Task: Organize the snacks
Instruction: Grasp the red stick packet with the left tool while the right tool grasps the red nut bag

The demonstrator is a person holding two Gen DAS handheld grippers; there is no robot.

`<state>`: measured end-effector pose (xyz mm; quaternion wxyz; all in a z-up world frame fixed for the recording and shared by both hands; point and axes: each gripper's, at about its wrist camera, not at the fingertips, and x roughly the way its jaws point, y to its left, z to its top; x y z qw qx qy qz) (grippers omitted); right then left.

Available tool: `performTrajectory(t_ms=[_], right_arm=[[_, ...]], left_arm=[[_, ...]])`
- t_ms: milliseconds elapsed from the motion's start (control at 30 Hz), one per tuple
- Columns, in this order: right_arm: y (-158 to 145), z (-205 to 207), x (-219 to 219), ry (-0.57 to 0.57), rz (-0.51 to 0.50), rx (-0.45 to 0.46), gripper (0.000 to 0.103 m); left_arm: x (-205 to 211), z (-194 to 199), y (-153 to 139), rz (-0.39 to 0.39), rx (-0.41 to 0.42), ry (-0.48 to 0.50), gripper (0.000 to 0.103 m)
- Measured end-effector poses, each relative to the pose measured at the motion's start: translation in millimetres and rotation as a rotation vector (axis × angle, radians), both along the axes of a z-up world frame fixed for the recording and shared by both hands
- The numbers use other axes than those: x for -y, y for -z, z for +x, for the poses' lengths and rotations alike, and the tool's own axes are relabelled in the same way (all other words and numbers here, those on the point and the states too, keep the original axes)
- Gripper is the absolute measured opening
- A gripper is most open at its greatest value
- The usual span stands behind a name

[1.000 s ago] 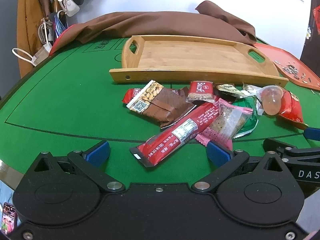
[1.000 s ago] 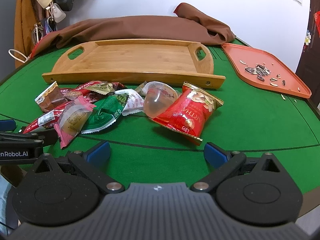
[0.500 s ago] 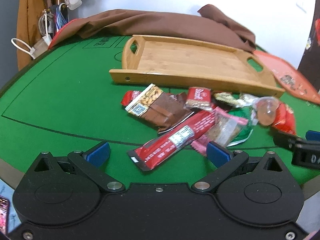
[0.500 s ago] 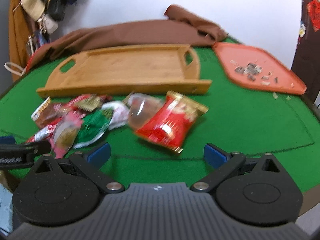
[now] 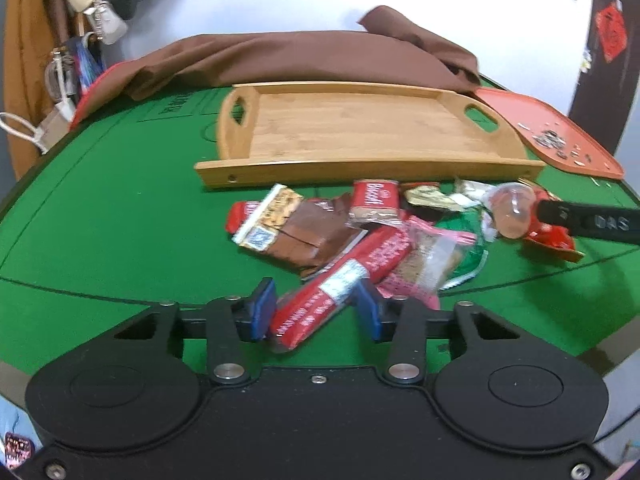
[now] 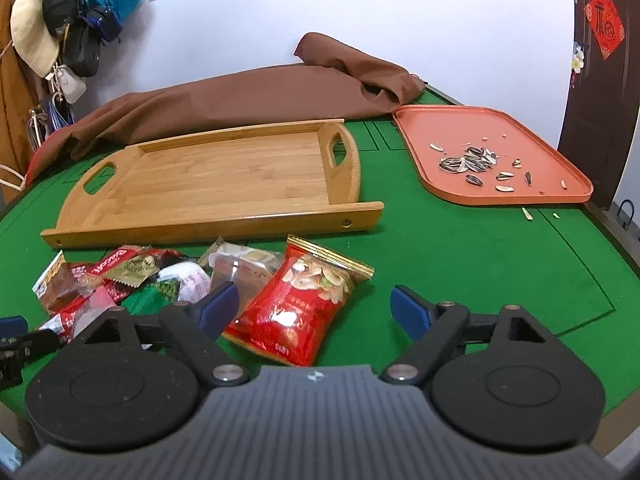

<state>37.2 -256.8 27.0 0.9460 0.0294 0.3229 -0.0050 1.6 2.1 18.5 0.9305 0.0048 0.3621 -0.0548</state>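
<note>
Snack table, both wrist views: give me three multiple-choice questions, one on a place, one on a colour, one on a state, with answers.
1. Where do the sunflower seeds lie?
A. in the wooden tray
B. in the orange tray
C. on the brown cloth

2. What colour is the table felt?
A. green
B. blue
C. grey

3. How is the wooden tray now?
A. full of snacks
B. upside down
C. empty

Answers: 1 B, the seeds sit in the orange tray at the right. 2 A, green shows all around the snack pile. 3 C, bare wood shows and every snack lies on the felt in front of it.
</note>
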Motion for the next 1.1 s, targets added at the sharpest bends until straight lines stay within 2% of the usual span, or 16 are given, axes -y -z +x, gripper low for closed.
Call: performTrajectory(t_ms=[133, 300, 500, 733, 867, 1000, 1100], right_arm=[[3.1, 6.8, -2.4, 0.013, -0.002, -0.008, 0.090], [4.4, 10.9, -5.2, 0.033, -0.022, -0.003, 0.085], [8.0, 13.3, -6.7, 0.036, -0.029, -0.009, 0.083], [10.5, 15.4, -8.0, 0.037, -0.027, -0.010, 0.082], [11.7, 16.8, -8.6, 0.039, -0.024, -0.009, 0.082], [13.5, 18.7, -7.2, 0.037, -0.010, -0.011, 0.082], [15.5, 21.8, -5.7, 0.037, 0.007, -0.018, 0.082]], left_arm=[[3.7, -0.7, -2.4, -0.012, -0.002, 0.037, 0.028], [2.1, -0.6, -5.9, -0.048, -0.014, 0.059, 0.024], [5.8, 5.3, -3.7, -0.034, -0.003, 0.060, 0.025], [14.6, 19.1, 5.2, -0.010, -0.013, 0.063, 0.039], [20.6, 20.3, 6.6, 0.010, 0.002, 0.079, 0.038], [20.0, 19.9, 5.6, -0.022, 0.000, 0.083, 0.031], [21.1, 21.9, 6.2, -0.027, 0.001, 0.094, 0.031]])
